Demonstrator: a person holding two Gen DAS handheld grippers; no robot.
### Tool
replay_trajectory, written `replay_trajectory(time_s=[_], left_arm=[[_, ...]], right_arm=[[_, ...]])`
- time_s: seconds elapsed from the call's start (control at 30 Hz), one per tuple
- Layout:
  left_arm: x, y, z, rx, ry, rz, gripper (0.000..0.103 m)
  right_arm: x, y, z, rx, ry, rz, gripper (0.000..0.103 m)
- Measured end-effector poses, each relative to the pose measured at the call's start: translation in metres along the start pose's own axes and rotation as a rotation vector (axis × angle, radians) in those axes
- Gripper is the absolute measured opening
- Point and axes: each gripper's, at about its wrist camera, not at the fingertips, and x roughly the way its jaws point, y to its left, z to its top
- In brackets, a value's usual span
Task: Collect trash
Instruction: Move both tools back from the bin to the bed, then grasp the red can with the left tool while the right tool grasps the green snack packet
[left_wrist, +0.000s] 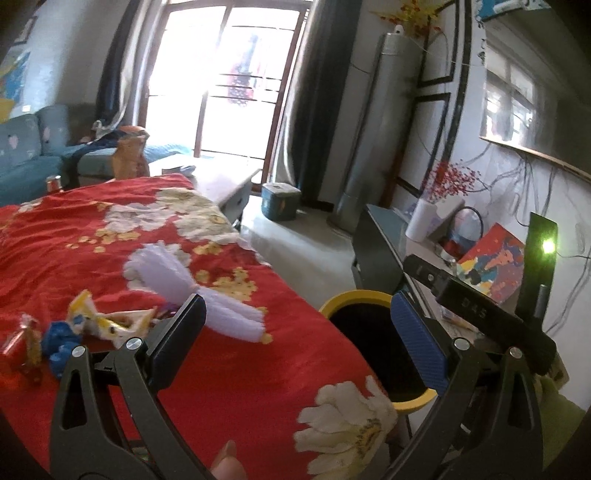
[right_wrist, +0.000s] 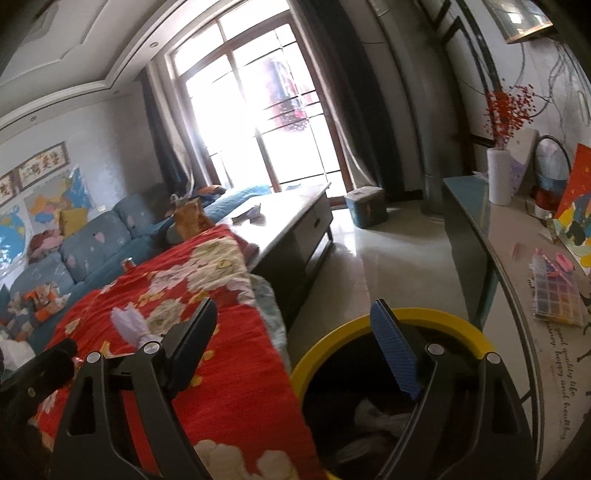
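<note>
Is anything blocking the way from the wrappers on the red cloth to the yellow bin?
Nothing visible does. The wrappers lie on the red cloth; the yellow bin stands open beside its edge.

bin (right_wrist: 388, 325): round, yellow rim, dark inside, upright just beside the red flowered cloth's (left_wrist: 221, 369) edge; pale crumpled trash lies in it
wrappers (left_wrist: 107, 321): crumpled yellow-white, on the cloth
blue scrap (left_wrist: 59, 343): crumpled, touching the wrappers
lilac tassel (left_wrist: 207, 295): flat on the cloth, between wrappers and bin

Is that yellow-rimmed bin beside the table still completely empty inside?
No. The right wrist view shows the yellow-rimmed bin already holding pale crumpled trash at its dark bottom.
</note>
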Motion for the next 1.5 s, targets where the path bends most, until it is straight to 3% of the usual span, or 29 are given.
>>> replay_trajectory(time_s=[1.03, 1.27, 1.5], left_arm=[[-0.067, 0.105, -0.005, -0.171, -0.103, 0.261, 0.092], [-0.081, 0.139, -0.008, -0.235, -0.098, 0.338, 0.092], [-0.095, 0.174, -0.017, -0.305, -0.081, 0.394, 0.092]], right_arm=[[-0.007, 0.111, -0.033, -0.157, 0.096, 0.225, 0.084], [-0.005, 0.146, -0.052, -0.227, 0.160, 0.308, 0.084], [0.008, 0.177, -0.072, -0.265, 0.287, 0.405, 0.084]])
